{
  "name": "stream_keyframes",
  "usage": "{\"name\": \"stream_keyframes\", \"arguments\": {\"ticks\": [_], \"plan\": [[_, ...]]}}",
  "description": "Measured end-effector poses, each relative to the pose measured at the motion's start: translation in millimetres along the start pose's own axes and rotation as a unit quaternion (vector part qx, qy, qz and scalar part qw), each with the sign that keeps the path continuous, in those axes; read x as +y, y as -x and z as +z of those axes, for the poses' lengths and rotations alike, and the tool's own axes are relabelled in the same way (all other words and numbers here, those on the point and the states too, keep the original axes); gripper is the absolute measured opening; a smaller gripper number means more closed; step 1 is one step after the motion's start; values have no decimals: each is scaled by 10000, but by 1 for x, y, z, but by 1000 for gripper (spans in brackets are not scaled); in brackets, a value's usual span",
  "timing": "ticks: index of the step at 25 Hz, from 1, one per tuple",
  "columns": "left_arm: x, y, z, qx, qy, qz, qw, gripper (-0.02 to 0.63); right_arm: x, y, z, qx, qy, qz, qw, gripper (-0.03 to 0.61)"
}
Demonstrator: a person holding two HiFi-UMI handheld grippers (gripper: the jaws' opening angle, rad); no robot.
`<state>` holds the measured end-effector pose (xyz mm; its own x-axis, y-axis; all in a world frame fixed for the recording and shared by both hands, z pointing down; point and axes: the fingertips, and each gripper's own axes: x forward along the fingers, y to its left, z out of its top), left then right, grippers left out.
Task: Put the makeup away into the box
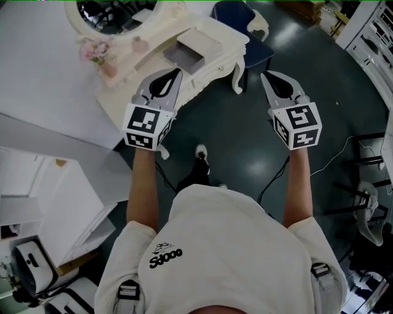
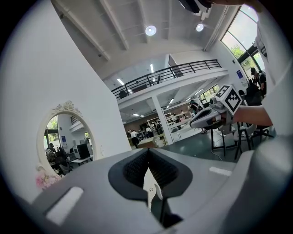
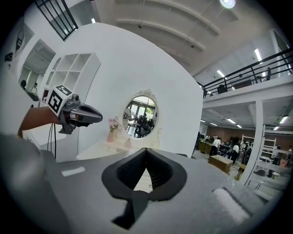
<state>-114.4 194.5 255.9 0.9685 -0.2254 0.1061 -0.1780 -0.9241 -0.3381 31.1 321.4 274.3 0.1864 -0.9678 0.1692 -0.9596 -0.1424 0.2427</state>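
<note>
The dark floor point(image 1: 245, 141) is the widest open stretch, bare between the person's feet and the furniture, with thin cables trailing along its right side. A white wall panel point(image 1: 43, 67) closes off the left, and its lower edge runs diagonally past the left forearm. 1 cream dressing table point(image 1: 153, 86) stands against it; its scalloped front edge lies just ahead of and below the left gripper point(image 1: 178, 72), while 1 curved leg point(image 1: 238, 80) juts down toward the gap between the 2 grippers. The right gripper point(image 1: 265, 76) hangs over bare floor, well apart from the table. 1 oval mirror point(image 1: 116, 15) rises at the back of the tabletop. 1 box point(image 1: 190, 50) sits on the table's right half, near the front edge: shallow, rectangular, open-topped, grey inside with a pale rim, and its contents cannot be made out. 1 bunch of pink flowers point(image 1: 95, 52) stands at the left end, and 1 small pink bottle point(image 1: 140, 44) sits between the flowers and the box, apart from both. Both grippers have their jaws pressed together with nothing between them, each pointing roughly level toward the table.
</note>
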Motion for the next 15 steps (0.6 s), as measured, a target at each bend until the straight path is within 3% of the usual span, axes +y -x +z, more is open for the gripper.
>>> {"name": "stream_keyframes", "arguments": {"ticks": [5, 15], "plan": [[26, -36, -17, 47, 53, 2, 10000, 17, -23, -40, -6, 71, -45, -34, 10000, 2], [127, -130, -47, 29, 303, 65, 9995, 17, -68, -173, 10, 118, -99, 49, 9999, 2]]}}
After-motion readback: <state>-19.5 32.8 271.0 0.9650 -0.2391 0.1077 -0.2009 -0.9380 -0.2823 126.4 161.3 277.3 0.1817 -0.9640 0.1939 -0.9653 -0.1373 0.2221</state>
